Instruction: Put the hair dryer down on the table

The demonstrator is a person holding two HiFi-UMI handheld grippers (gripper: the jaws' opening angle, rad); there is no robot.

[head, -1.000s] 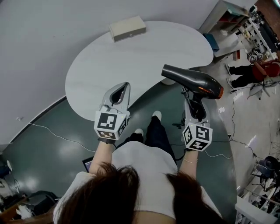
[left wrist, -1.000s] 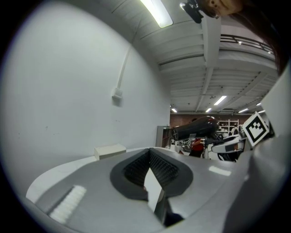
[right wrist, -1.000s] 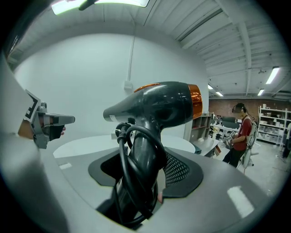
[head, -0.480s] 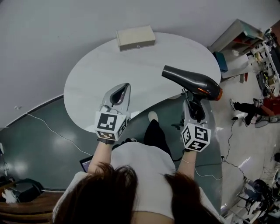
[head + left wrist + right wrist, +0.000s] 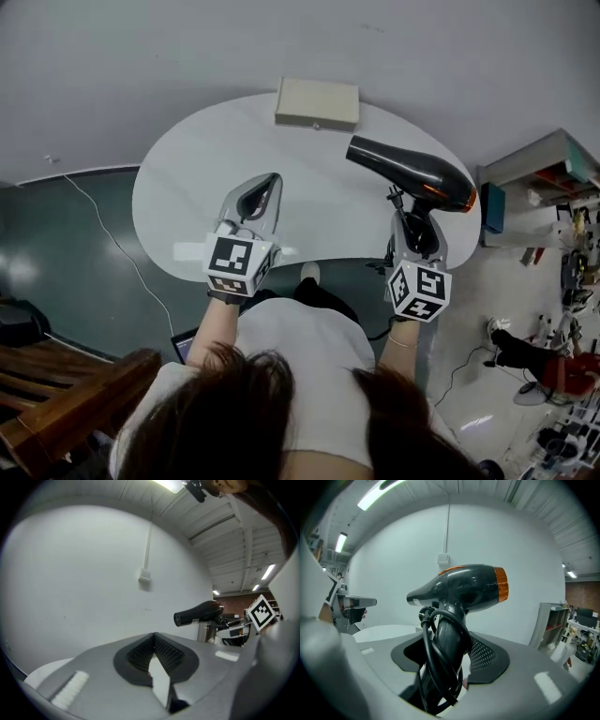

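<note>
Dark grey plastic hair dryer (image 5: pixel 412 173) with an orange ring at its back end sits centre right of the head view, overlapping the right end of the white rounded table top (image 5: pixel 187 197). Nozzle aims to the upper left, handle runs down toward the bottom of the frame. It's held up by the handle, not lying on the table

Right gripper (image 5: pixel 413 225) is clamped on that handle. In the right gripper view the black mesh pads (image 5: pixel 485 656) press against it, and the black cord (image 5: pixel 440 634) is looped round the handle inside the grip

Left gripper (image 5: pixel 265 184) is left of centre over the table's near edge, jaws closed tip to tip with nothing between them. Its own view shows the dryer off to the right, mid-frame

Flat beige box (image 5: pixel 317 103) lies at top centre on the table's far edge, close to the grey wall
</note>
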